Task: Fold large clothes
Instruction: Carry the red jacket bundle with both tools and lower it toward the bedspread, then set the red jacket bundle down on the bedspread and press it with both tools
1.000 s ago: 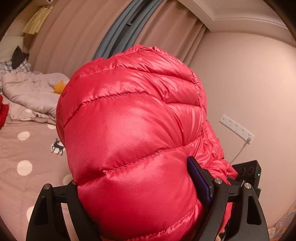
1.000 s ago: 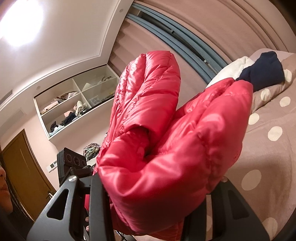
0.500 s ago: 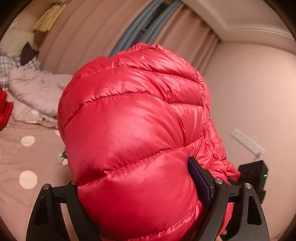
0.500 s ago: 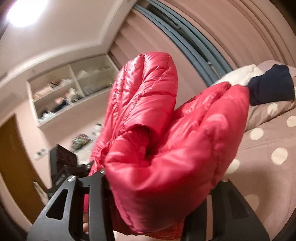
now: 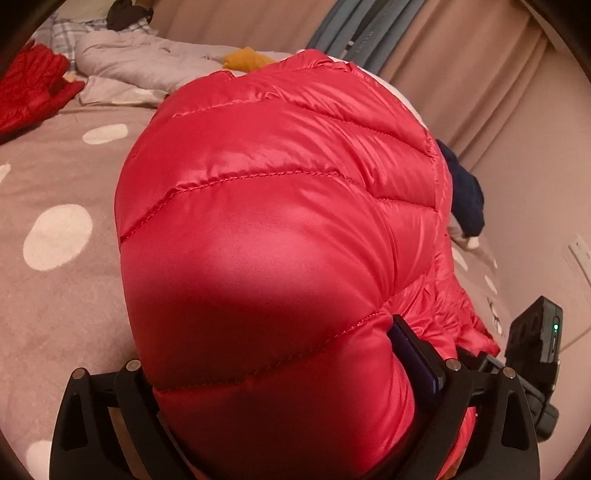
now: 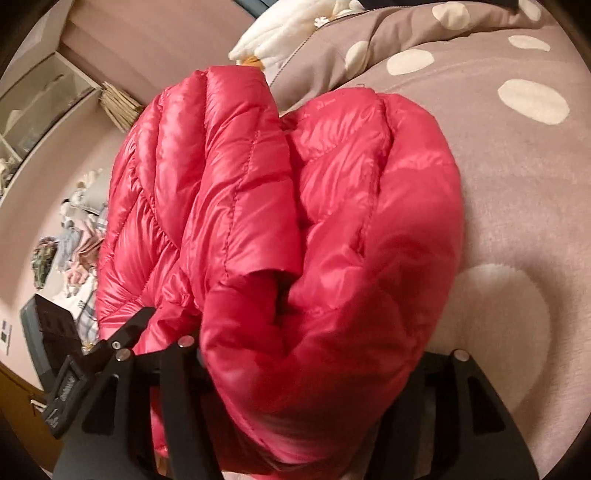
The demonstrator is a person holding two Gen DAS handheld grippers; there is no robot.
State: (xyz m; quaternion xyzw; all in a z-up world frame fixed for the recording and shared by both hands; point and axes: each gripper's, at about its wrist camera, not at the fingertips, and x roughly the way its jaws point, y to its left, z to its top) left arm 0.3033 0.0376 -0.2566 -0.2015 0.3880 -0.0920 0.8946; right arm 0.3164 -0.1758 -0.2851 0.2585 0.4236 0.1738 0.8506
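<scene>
A shiny red quilted down jacket [image 5: 280, 229] bulges between the jaws of my left gripper [image 5: 288, 417] and fills most of the left wrist view. The same jacket [image 6: 295, 236] is bunched in folds in my right gripper [image 6: 314, 406]. Both grippers are shut on thick folds of it, held just above the brown polka-dot bedspread [image 5: 55, 206]. The fingertips are hidden by the fabric. The other gripper's black body shows at the right edge [image 5: 535, 343] and at the lower left [image 6: 59, 354].
A grey quilt [image 5: 140, 62], a red garment [image 5: 29, 92] and a dark blue garment [image 5: 465, 195] lie on the bed. A white plush item [image 6: 288, 26] and pillow lie at the top. Curtains, wall sockets, shelves and a clothes pile surround the bed.
Both grippers have tipped downward with the jacket, from facing the curtains and ceiling to facing the bedspread. The grip on the jacket is unchanged.
</scene>
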